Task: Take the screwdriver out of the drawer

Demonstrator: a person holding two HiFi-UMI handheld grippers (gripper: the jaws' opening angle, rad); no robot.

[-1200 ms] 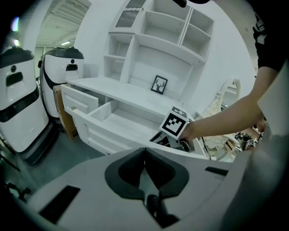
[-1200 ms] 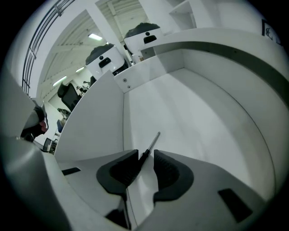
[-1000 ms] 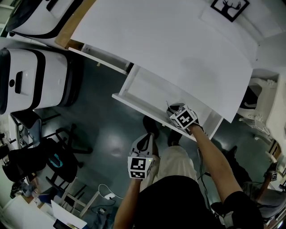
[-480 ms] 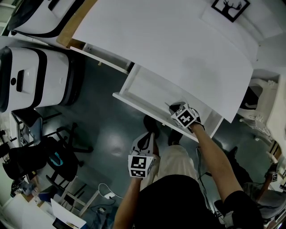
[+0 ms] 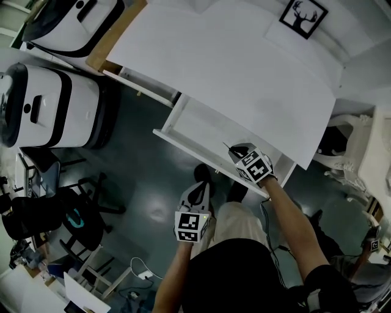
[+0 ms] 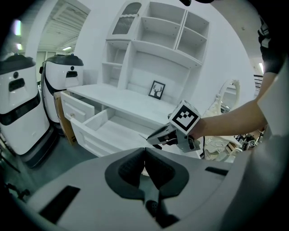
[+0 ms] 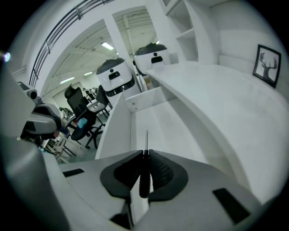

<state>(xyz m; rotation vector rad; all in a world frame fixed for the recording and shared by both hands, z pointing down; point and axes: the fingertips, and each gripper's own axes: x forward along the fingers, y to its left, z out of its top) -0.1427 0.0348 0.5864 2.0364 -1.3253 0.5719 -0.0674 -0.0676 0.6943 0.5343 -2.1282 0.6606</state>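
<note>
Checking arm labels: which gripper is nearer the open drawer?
Right. The right gripper, shut on the screwdriver, is over the drawer; the left gripper, shut, is out in front, over the floor.

A black short-sleeved top and pale trousers are worn. The left gripper and right gripper are cased in grey, padded in black, each marked with black-and-white squares.

One screwdriver; one open drawer; two grippers; one framed picture.
</note>
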